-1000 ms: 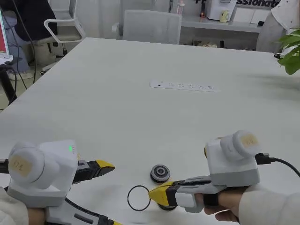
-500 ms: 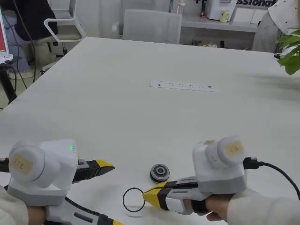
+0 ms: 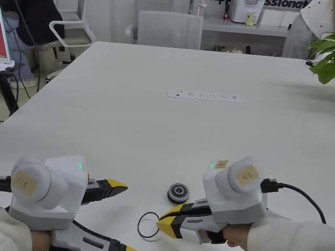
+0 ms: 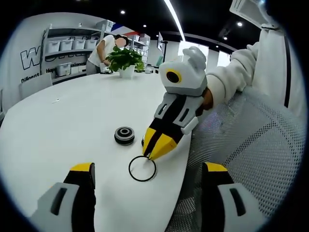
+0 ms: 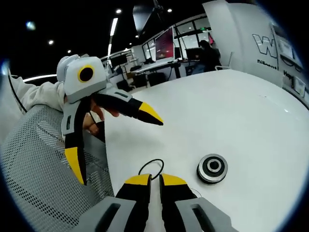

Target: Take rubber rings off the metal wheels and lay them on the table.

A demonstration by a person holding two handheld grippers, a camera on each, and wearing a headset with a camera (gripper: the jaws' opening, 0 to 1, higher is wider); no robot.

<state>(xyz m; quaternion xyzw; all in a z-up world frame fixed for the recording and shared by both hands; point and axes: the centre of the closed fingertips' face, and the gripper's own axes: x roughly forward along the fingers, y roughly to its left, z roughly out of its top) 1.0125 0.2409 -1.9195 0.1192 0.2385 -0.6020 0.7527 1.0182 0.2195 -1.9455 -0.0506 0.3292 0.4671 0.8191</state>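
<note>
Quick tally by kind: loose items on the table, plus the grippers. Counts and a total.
rubber ring: 1
metal wheel: 1 in plain sight
power strip: 1
grippers: 2, the left gripper and the right gripper
Total: 5

On the table (image 3: 157,130), 1 rubber ring (image 3: 148,225) is laid flat, its rim held at the tips of the right gripper (image 3: 161,224). 1 metal wheel (image 3: 178,192) is set just behind them. The left gripper (image 3: 124,217) is placed left of the ring.
</note>
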